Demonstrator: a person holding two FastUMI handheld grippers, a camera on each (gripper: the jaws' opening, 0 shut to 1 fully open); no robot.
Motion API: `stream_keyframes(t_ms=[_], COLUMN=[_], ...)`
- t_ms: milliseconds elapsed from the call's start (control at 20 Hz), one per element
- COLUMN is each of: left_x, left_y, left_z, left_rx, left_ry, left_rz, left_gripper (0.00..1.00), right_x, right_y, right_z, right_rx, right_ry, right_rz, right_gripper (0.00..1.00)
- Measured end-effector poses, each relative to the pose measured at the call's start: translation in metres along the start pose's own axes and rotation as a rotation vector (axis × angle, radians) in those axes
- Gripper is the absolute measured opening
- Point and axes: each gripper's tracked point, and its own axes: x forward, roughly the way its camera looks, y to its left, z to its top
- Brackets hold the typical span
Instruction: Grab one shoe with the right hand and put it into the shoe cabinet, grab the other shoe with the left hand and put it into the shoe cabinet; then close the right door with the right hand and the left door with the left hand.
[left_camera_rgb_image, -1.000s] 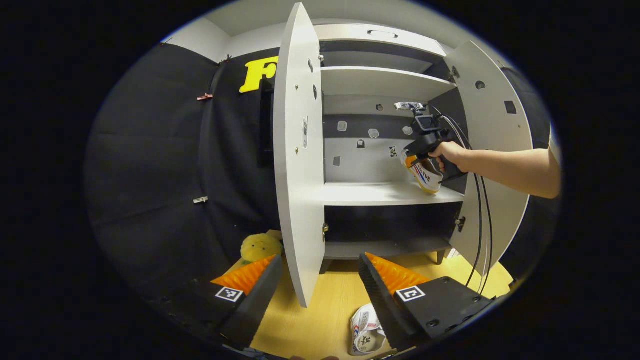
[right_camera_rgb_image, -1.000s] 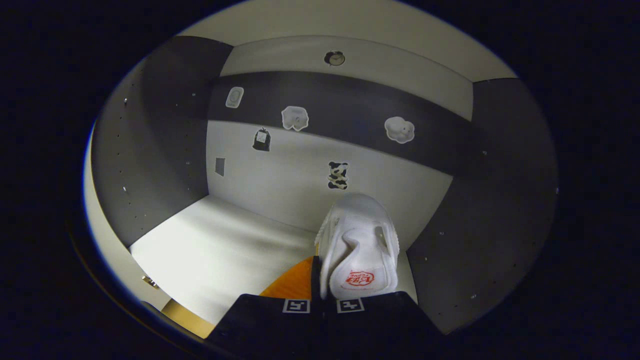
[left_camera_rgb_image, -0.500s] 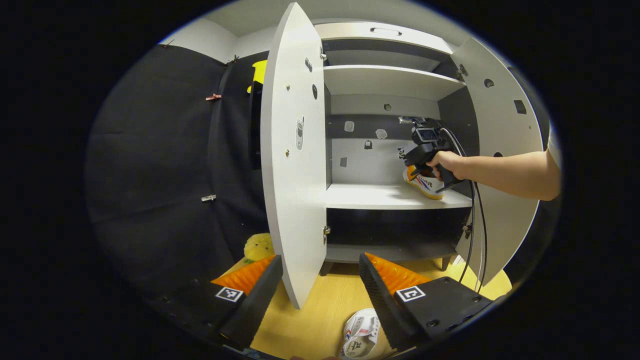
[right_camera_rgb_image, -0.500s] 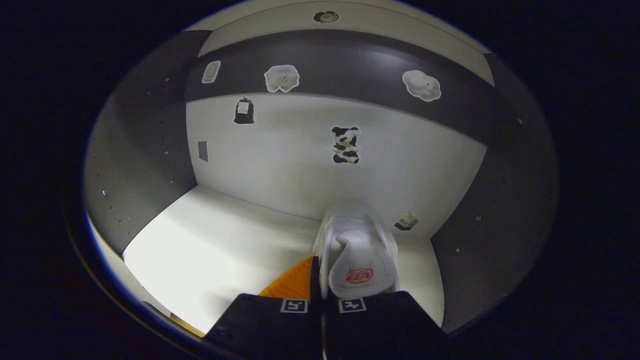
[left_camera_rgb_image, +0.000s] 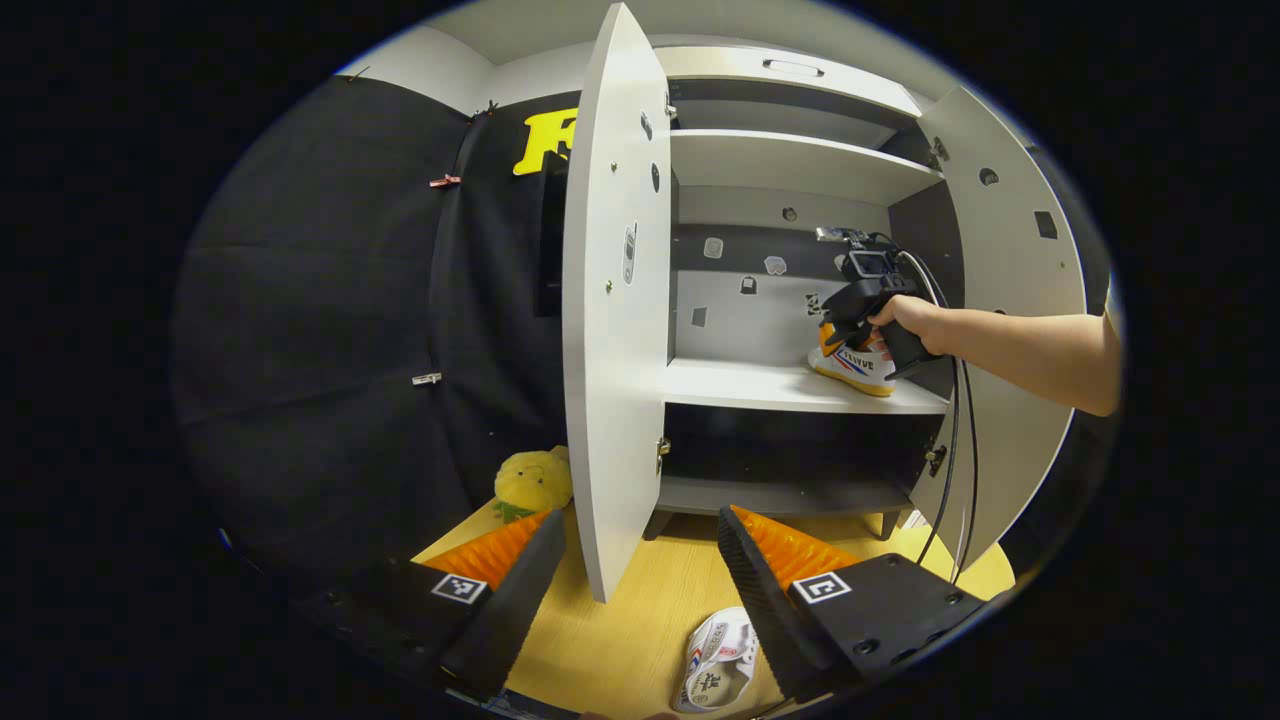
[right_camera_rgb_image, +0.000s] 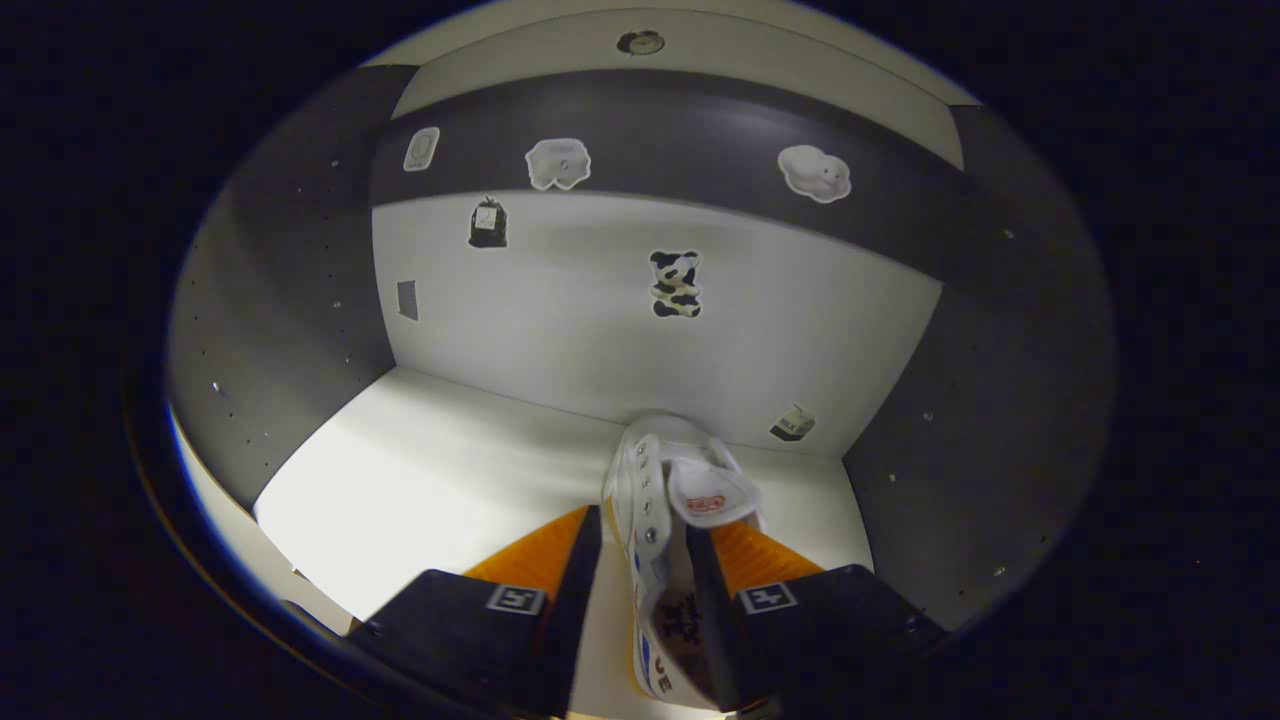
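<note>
A white shoe (right_camera_rgb_image: 655, 480) with red and blue trim rests on the middle shelf (right_camera_rgb_image: 450, 470) of the shoe cabinet, at its right end. My right gripper (right_camera_rgb_image: 645, 525) is open, one orange finger on each side of the shoe's heel. The left gripper view shows that shoe (left_camera_rgb_image: 855, 365) on the shelf (left_camera_rgb_image: 750, 385), with a hand holding the right gripper (left_camera_rgb_image: 850, 310) over it. My left gripper (left_camera_rgb_image: 640, 520) is open and holds nothing, low in front of the cabinet. The other white shoe (left_camera_rgb_image: 715, 665) lies on the wooden floor by its right finger.
Both cabinet doors stand open: the left door (left_camera_rgb_image: 615, 300) edge-on just ahead of my left gripper, the right door (left_camera_rgb_image: 1010, 250) swung wide. A yellow plush toy (left_camera_rgb_image: 530, 480) sits on the floor left of the cabinet. Cables (left_camera_rgb_image: 955, 460) hang from the right gripper.
My right gripper has opened and let go of the shoe, which now stands on the shelf. The left gripper has drifted slightly; the floor shoe has stayed in place.
</note>
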Motion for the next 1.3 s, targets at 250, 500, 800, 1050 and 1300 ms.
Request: stream_keyframes(t_ms=[250,500,800,1050,1300], left_x=[-0.006,-0.015,-0.026,-0.018,-0.002], left_y=[0.004,0.006,0.005,0.001,-0.018], left_z=[-0.005,-0.025,-0.072,-0.129,-0.194], left_rx=[0.009,0.025,0.012,0.039,0.058], left_ry=[-0.002,0.008,0.054,0.144,0.284], left_rz=[-0.059,-0.127,-0.212,-0.288,-0.379], left_gripper=[0.95,0.95,0.95,0.95,0.95], right_x=[-0.065,-0.142,-0.214,-0.261,-0.293], right_y=[0.006,0.018,0.015,0.018,0.021], right_z=[0.001,-0.012,-0.083,-0.16,-0.251], right_rx=[-0.037,0.015,0.101,0.108,0.118], right_ry=[-0.121,-0.236,-0.316,-0.28,-0.158], right_rz=[-0.026,-0.012,-0.035,-0.071,-0.089], right_gripper=[0.98,0.98,0.98,0.98,0.98])
